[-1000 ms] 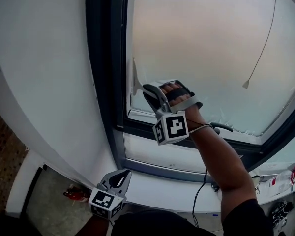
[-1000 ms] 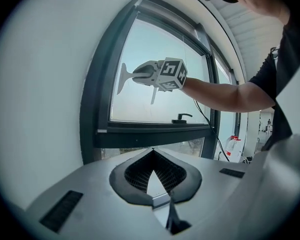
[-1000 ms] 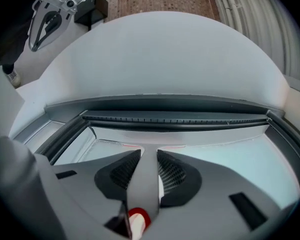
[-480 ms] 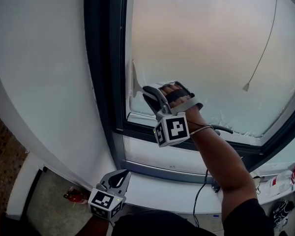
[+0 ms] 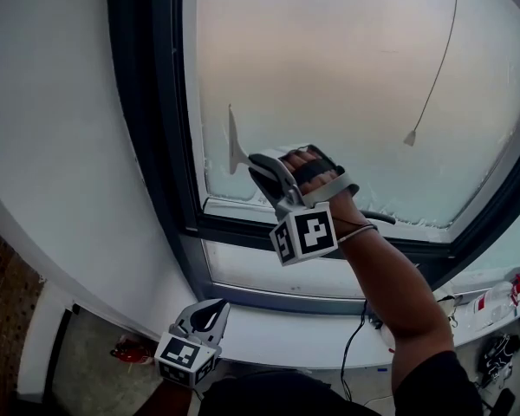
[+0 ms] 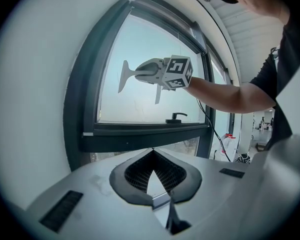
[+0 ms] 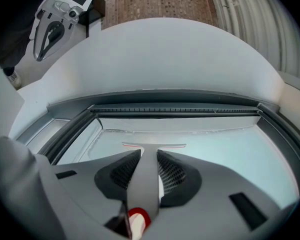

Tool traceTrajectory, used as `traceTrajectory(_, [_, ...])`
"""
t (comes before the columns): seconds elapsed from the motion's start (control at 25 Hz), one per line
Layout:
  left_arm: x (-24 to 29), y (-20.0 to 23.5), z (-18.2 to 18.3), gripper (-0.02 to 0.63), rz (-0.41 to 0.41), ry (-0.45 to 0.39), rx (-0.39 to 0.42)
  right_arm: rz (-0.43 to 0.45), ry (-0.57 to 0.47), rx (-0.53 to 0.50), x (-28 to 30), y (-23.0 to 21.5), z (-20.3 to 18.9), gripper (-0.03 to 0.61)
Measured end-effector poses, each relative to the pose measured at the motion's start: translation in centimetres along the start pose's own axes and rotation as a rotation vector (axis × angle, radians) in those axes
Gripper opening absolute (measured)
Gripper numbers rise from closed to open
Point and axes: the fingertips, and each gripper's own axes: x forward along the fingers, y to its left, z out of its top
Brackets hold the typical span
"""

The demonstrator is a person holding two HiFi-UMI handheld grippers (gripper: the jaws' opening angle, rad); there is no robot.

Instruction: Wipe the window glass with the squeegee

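Right tool (image 5: 265,166) clamping squeegee (image 5: 235,144), hazy window glass (image 5: 347,76), white wall (image 5: 52,102)

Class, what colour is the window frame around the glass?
The window frame is dark grey; left gripper view.

I see an indoor workspace, likely an office or lab: dark-framed window (image 5: 329,76), plain white wall (image 5: 61,102), cable (image 5: 344,354) trailing over the sill (image 5: 277,323), corridor (image 6: 262,128) beyond.

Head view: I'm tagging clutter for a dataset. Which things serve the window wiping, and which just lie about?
In use: squeegee, held in the right tongs; window glass.
Lying about: left tongs, shut and empty; blind cord; window handle; black cable; bottle at far right.
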Motion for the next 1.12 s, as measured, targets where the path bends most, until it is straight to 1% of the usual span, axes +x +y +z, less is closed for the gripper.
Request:
traceTrajectory(0.12, [0.5, -0.8, 0.8, 0.001, -0.009, -0.006, 0.002, 0.002, 0.028, 0.008, -1.2, 0.1, -1.7, 0.091])
traceTrajectory(0.24, [1.2, -1.8, 0.6, 0.0, -0.036, 0.013, 0.007, 0.001, 0.057, 0.019, -2.7, 0.2, -3.5, 0.091])
traceTrajectory(0.64, [3.9, -5.8, 1.3, 0.0, -0.117, -0.005, 0.026, 0.018, 0.127, 0.013, -8.0, 0.4, -8.5, 0.091])
traceTrajectory(0.84, [4.8, -7.5, 1.2, 0.0, -0.147, -0.001, 0.026, 0.023, 0.161, 0.013, -10.2, 0.5, -10.6, 0.091])
traceTrajectory(1.0, [5.5, -9.0, 0.9, 0.001, -0.196, -0.01, 0.044, 0.024, 0.184, 0.019, -11.8, 0.6, -12.0, 0.092])
traceTrajectory(1.12, [5.9, -9.7, 1.0, 0.002, -0.207, -0.012, 0.047, 0.026, 0.201, 0.015, -12.9, 0.7, -13.1, 0.091])
